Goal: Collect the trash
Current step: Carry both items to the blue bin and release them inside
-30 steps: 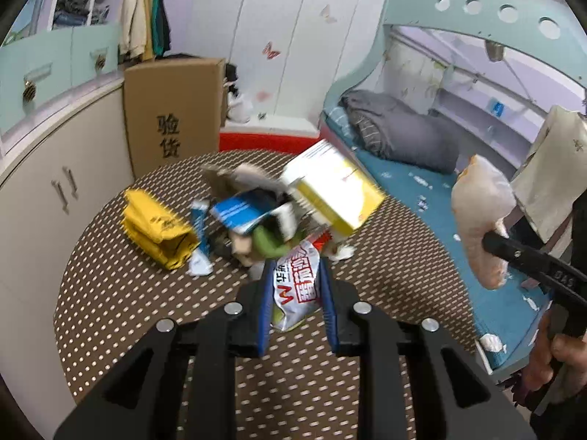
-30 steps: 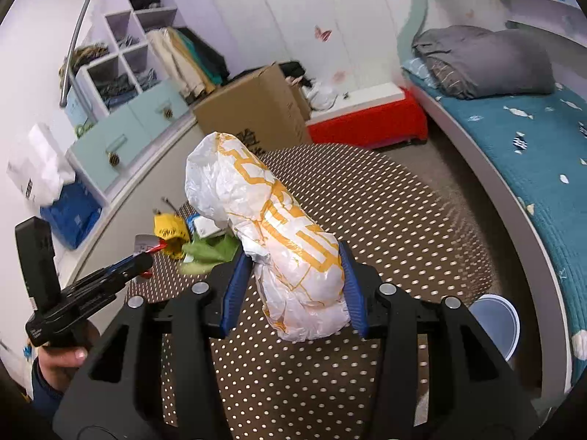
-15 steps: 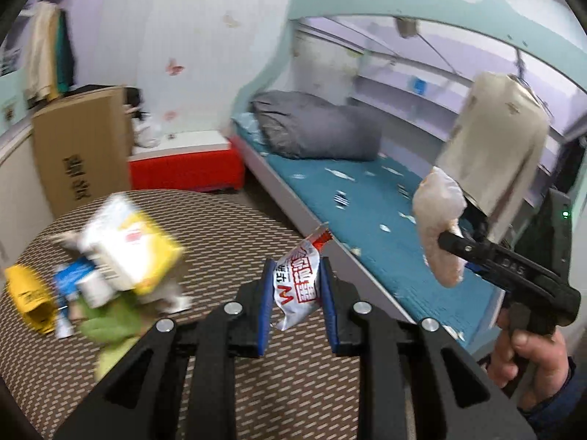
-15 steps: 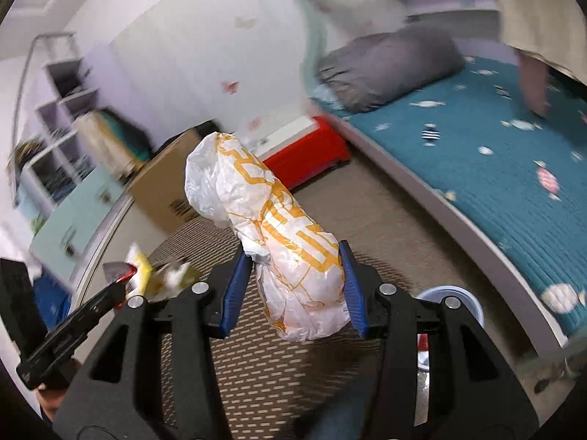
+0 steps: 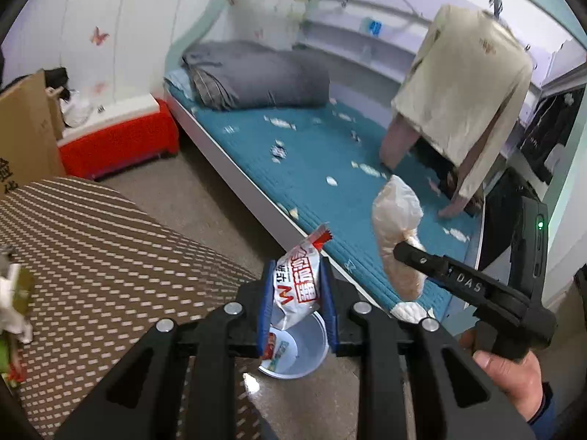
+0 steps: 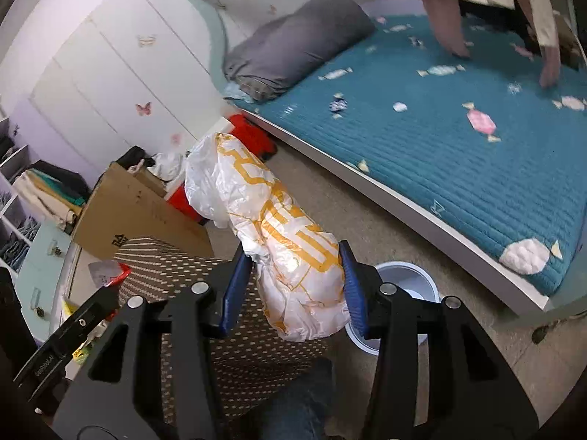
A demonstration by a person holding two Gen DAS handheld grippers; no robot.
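My left gripper (image 5: 296, 293) is shut on a white and red snack wrapper (image 5: 299, 282), held above a small white bin (image 5: 297, 348) on the floor beside the table. My right gripper (image 6: 291, 286) is shut on a crumpled white and orange plastic bag (image 6: 275, 231); the same bin (image 6: 407, 282) shows just behind its right finger. In the left wrist view the right gripper (image 5: 403, 253) comes in from the right with that bag (image 5: 396, 234) hanging over the bed edge. More trash (image 5: 11, 293) lies on the table at the far left.
A round table with a brown dotted cloth (image 5: 91, 242) fills the left. A bed with a teal cover (image 5: 330, 168) and a grey rolled duvet (image 5: 256, 77) runs along the right. A cardboard box (image 6: 135, 212) and a red box (image 5: 113, 143) stand by the wall. A cream garment (image 5: 462, 102) hangs over the bed.
Both grippers have swung right, away from the trash pile on the table toward the floor by the bed. The white bin has come into view under them. Both still hold their items.
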